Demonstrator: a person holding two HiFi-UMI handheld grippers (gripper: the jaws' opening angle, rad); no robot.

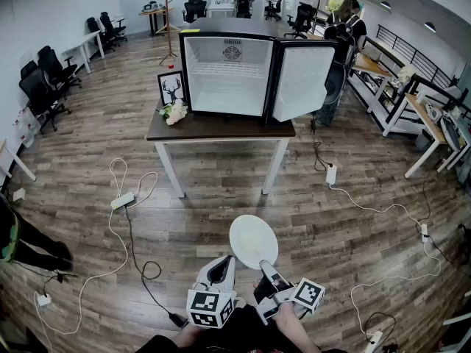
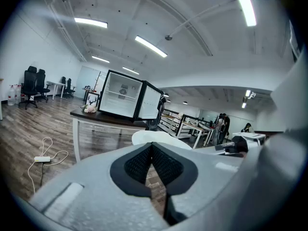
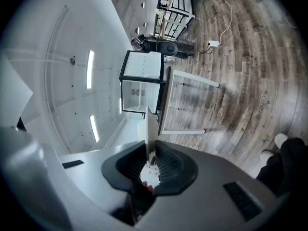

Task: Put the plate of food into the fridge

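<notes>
Your right claw point(image 1: 266, 272) pinches the white plate point(image 1: 253, 241) by its near rim only. The rest hangs out in front unsupported, so it could sag or twist in the pads and tip whatever it carries. Your left claw point(image 1: 218, 269) is pressed together, empty, just beside it. The fridge point(image 1: 228, 76) stands open on the desk point(image 1: 221, 129), well ahead — a corded power strip point(image 1: 122, 200) on the floor between could catch a foot.
</notes>
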